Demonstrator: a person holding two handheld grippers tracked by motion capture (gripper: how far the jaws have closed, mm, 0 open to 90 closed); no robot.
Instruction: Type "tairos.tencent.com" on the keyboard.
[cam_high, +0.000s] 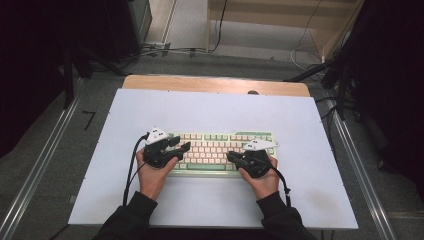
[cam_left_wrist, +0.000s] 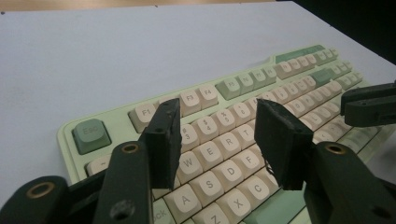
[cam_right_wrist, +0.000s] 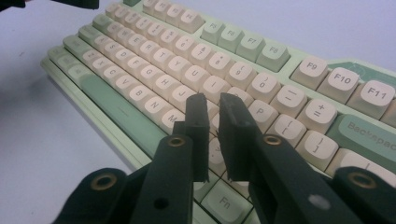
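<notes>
Grey floor, cables and dark curtains surround a table (cam_high: 300, 200) covered by a white sheet, with bare wood showing along its far edge. Landmark for all positions below: the keyboard (cam_high: 220, 147) — pale green case, cream and green keys — lying flat near the middle of the sheet, its long side parallel to the person's edge of the table.

Left gripper (cam_high: 184, 146): held in the left hand (cam_high: 152, 175) at the keyboard's left end, its jaws reaching inward over the keys. In the left gripper view the gripper (cam_left_wrist: 219, 140) stands with jaws apart over the number and letter rows, near the W, E and R keys; nothing sits between the pads. State: released.

Right gripper (cam_high: 231, 156): held in the right hand (cam_high: 264, 181) at the keyboard's right end, pointing inward toward the left gripper. In the right gripper view the gripper (cam_right_wrist: 212, 105) hangs over the keys just beside P and M — a narrow gap separates the jaws, and nothing is clamped in it. Whether the tips touch the keys cannot be told. State: released, barely parted.

Both hands rest at the near edge of the keyboard.
</notes>
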